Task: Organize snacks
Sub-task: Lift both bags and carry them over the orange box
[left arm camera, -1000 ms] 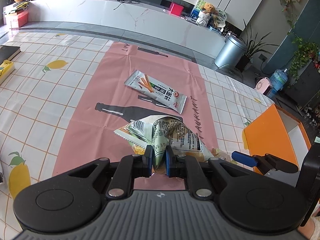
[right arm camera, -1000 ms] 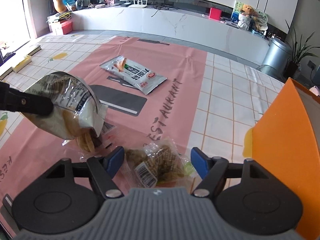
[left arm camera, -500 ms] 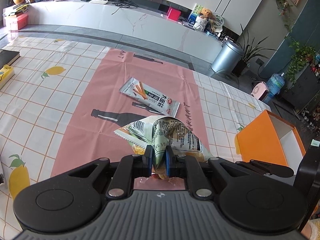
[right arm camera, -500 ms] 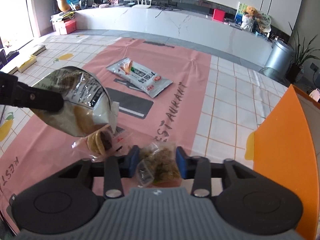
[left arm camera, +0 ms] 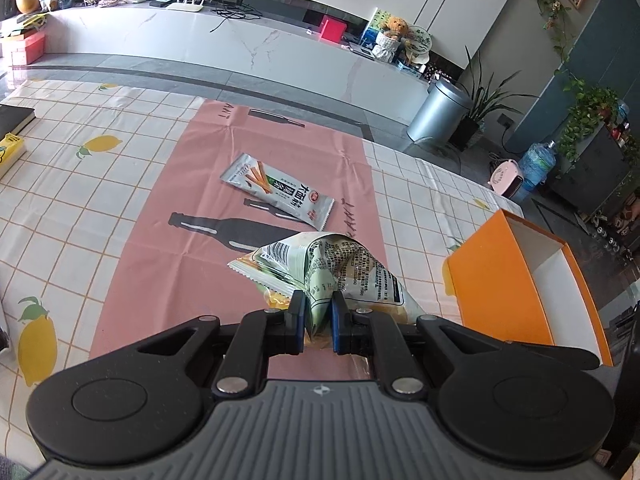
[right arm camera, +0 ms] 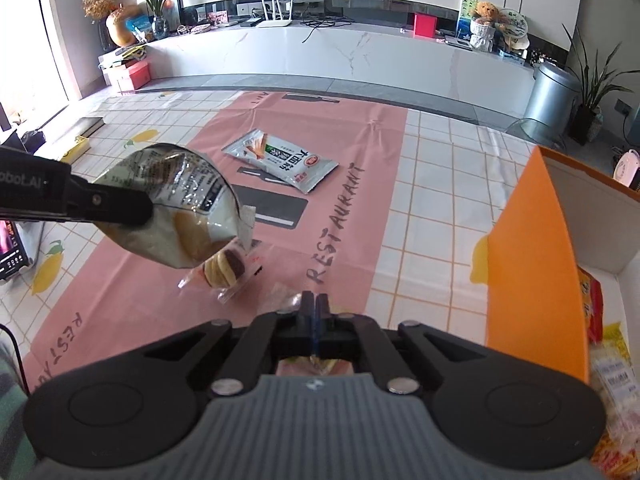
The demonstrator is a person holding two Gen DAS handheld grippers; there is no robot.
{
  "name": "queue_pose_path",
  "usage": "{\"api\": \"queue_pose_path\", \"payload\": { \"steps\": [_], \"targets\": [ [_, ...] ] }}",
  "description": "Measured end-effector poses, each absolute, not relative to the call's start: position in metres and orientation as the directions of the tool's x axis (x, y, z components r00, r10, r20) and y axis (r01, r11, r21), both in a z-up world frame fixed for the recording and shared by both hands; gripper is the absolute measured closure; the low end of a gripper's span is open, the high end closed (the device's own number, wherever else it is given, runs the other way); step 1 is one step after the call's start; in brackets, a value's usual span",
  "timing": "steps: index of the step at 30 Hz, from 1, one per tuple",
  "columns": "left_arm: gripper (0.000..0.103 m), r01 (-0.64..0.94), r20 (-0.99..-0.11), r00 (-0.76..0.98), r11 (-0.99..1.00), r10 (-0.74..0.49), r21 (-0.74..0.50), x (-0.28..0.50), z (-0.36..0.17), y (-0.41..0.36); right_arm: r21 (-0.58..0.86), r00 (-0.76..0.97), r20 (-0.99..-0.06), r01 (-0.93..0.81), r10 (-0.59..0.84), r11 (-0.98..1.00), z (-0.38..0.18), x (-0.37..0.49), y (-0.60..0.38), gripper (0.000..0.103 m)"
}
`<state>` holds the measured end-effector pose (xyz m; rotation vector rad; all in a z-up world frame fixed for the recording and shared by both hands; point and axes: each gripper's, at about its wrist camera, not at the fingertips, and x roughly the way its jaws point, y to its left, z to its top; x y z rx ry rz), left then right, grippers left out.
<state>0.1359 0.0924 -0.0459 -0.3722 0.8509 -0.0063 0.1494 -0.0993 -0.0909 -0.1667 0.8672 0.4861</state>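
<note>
My left gripper [left arm camera: 318,308] is shut on the crumpled end of a green-and-white snack bag [left arm camera: 340,264], held above the pink mat. In the right wrist view that bag [right arm camera: 180,200] hangs at the left from the left gripper's black fingers [right arm camera: 104,202]. My right gripper [right arm camera: 315,304] is shut on a small clear snack packet [right arm camera: 286,300], mostly hidden under the jaws. A clear packet with a sandwich cookie [right arm camera: 224,270] lies on the mat below the bag. A silver stick-snack packet [left arm camera: 280,192] lies farther back. The open orange box [left arm camera: 500,280] stands at the right.
The orange box [right arm camera: 532,260] holds red and yellow packets [right arm camera: 592,308] in its white inside. A dark book [left arm camera: 12,120] and a yellow carton [left arm camera: 10,152] lie at the table's left edge. The far table edge drops to the floor.
The right gripper's jaws closed on the small clear packet and lifted it off the mat. Both grippers rose a little, the left still holding the bag.
</note>
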Motion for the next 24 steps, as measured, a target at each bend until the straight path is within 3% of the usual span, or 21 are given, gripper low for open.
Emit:
{"api": "queue_pose_path", "payload": {
  "steps": [2,4,5,6,10,14,16,20,23,24],
  "targets": [
    [0.090,-0.140,-0.737,0.658,0.936,-0.157,-0.324,0.133,-0.049,0.089,0.039,0.557,-0.756,-0.487,0.344,0.873,-0.091,0.144,-0.103,0.102],
    [0.090,-0.144,-0.743,0.650,0.935,-0.158,-0.325,0.133,-0.053,0.089,0.004,0.574,-0.750,-0.492,0.328,0.870,-0.096,0.143,-0.104,0.063],
    [0.090,-0.148,-0.744,0.650,0.934,-0.157,-0.326,0.133,-0.054,0.089,-0.004,0.581,-0.742,-0.502,0.334,0.865,-0.098,0.143,-0.103,0.037],
    [0.090,-0.149,-0.743,0.651,0.934,-0.155,-0.325,0.134,-0.055,0.089,0.001,0.577,-0.738,-0.516,0.349,0.857,-0.100,0.144,-0.103,0.026],
    [0.090,-0.162,-0.744,0.651,0.931,-0.148,-0.326,0.136,-0.055,0.094,-0.006,0.557,-0.750,-0.544,0.356,0.839,-0.113,0.153,-0.093,0.014],
    [0.090,-0.170,-0.748,0.648,0.929,-0.146,-0.328,0.140,-0.058,0.098,0.019,0.512,-0.790,-0.530,0.338,0.848,-0.131,0.167,-0.083,0.013],
    [0.090,-0.171,-0.749,0.647,0.930,-0.143,-0.325,0.142,-0.059,0.098,0.058,0.498,-0.799,-0.495,0.338,0.867,-0.138,0.172,-0.084,0.020],
    [0.090,-0.164,-0.751,0.645,0.933,-0.144,-0.319,0.144,-0.061,0.097,0.142,0.465,-0.803,-0.460,0.374,0.877,-0.145,0.175,-0.086,0.047],
    [0.090,-0.165,-0.753,0.642,0.933,-0.145,-0.320,0.145,-0.062,0.097,0.130,0.478,-0.795,-0.465,0.372,0.876,-0.145,0.172,-0.084,0.053],
    [0.090,-0.166,-0.753,0.642,0.933,-0.144,-0.320,0.145,-0.061,0.097,0.133,0.477,-0.794,-0.469,0.377,0.873,-0.143,0.171,-0.084,0.061]
  ]
}}
